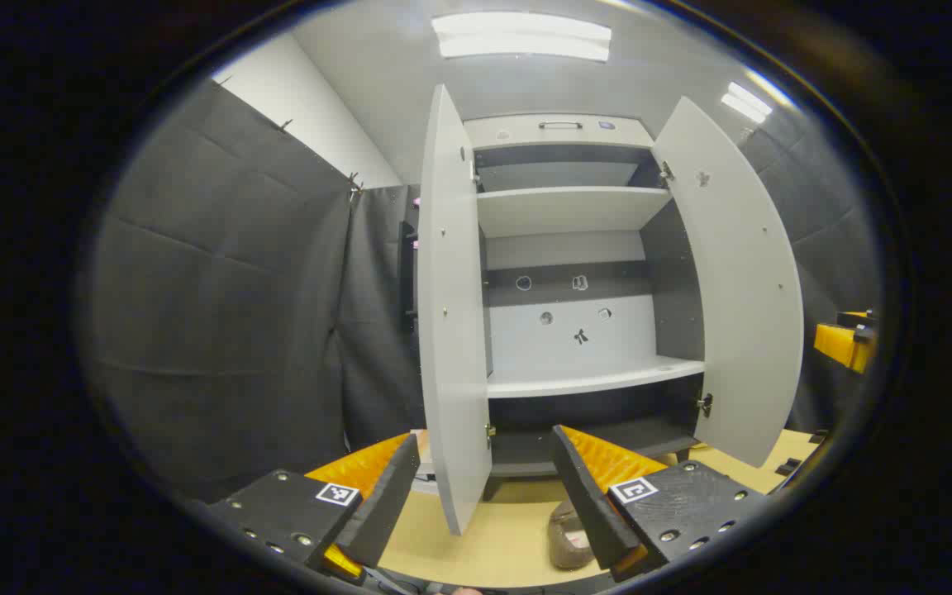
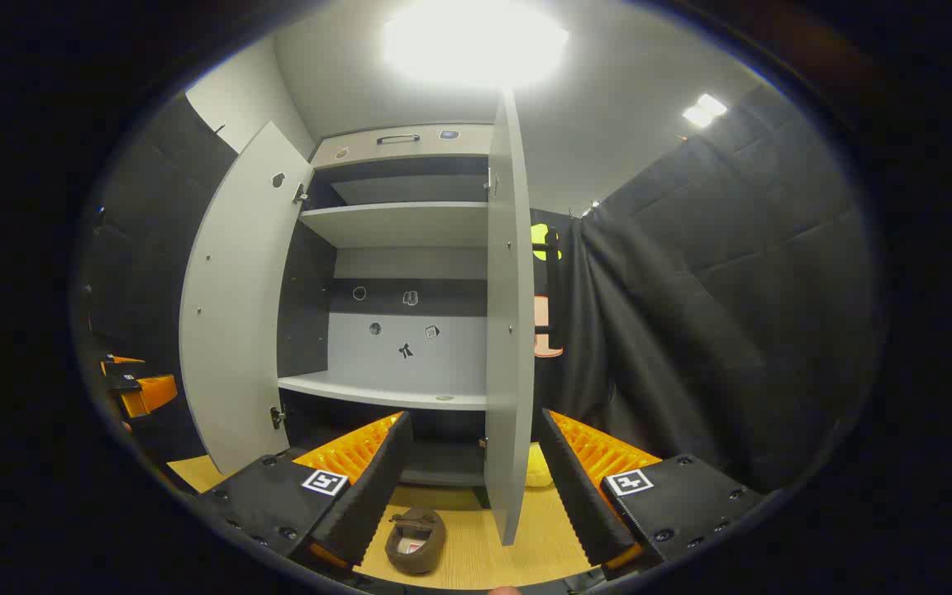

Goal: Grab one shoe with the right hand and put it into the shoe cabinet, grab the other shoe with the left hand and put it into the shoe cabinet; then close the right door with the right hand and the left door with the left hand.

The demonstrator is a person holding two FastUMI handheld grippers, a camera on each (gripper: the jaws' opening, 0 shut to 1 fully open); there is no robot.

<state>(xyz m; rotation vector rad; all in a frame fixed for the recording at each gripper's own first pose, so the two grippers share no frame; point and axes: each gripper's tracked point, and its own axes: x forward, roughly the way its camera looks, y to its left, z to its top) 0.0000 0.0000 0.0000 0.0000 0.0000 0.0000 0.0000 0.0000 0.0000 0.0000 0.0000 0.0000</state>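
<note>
Both my grippers, left and right, hang open and empty, the brown shoe sits on the floor before the open shoe cabinet, and honestly I could clip the right door reaching down.

Pale grey shoe cabinet with pale grey doors, dark grey inner side walls and a dark band across its light back panel. Brown shoe with a pale insole, on light yellowish wood-grain floor. Black cloth wall.
</note>
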